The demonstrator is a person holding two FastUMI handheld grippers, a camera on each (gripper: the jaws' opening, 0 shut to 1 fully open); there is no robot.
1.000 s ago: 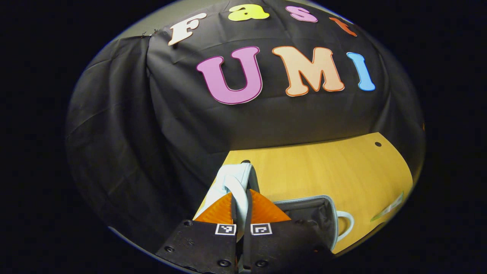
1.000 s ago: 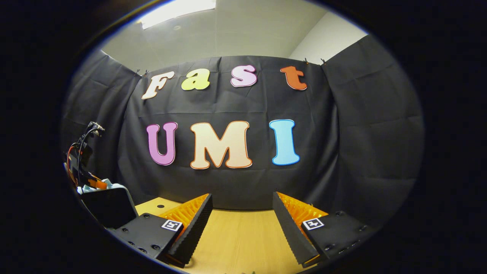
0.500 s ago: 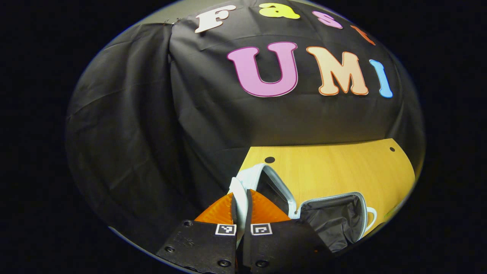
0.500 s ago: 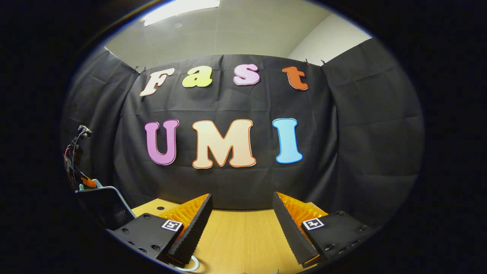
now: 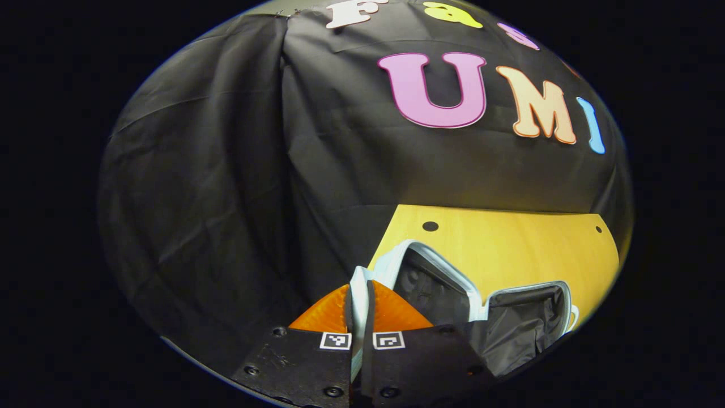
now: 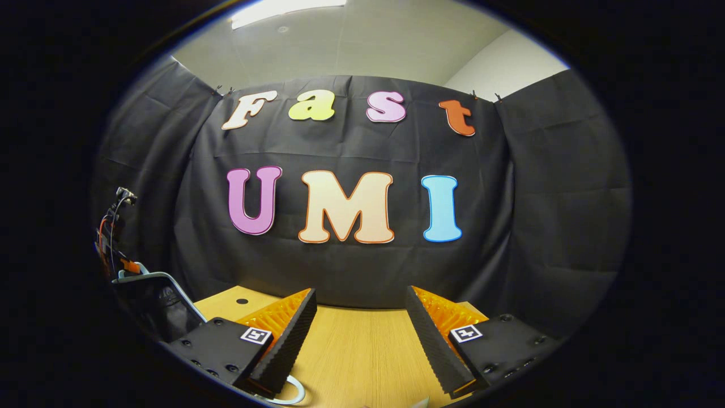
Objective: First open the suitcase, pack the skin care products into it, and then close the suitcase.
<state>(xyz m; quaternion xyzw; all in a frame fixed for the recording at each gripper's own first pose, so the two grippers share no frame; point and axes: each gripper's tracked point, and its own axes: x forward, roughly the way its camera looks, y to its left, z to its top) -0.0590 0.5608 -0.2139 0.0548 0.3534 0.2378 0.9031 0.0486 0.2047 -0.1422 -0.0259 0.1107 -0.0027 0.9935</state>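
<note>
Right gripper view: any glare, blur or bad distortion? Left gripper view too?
Right gripper view: ceiling light blown out at the top edge, the rest evenly lit and sharp; fisheye bows the wall and table edge. Left gripper view: dimmer, no glare; suitcase lining dark, detail hard to read; left claw sharp, shut on the suitcase rim; strong bending toward the edges.

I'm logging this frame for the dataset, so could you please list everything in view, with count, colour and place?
suitcase: one, pale blue shell with dark lining, open on the table's left part.
suitcase lid: one, pale blue rim, raised, its edge pinched in the left tool.
table: one, yellow wood, against the booth wall.
booth wall: black cloth, behind the table.
ceiling light: one, white, overhead.
left tool: closed on the lid edge.
right tool: open, empty, above the table.
</note>
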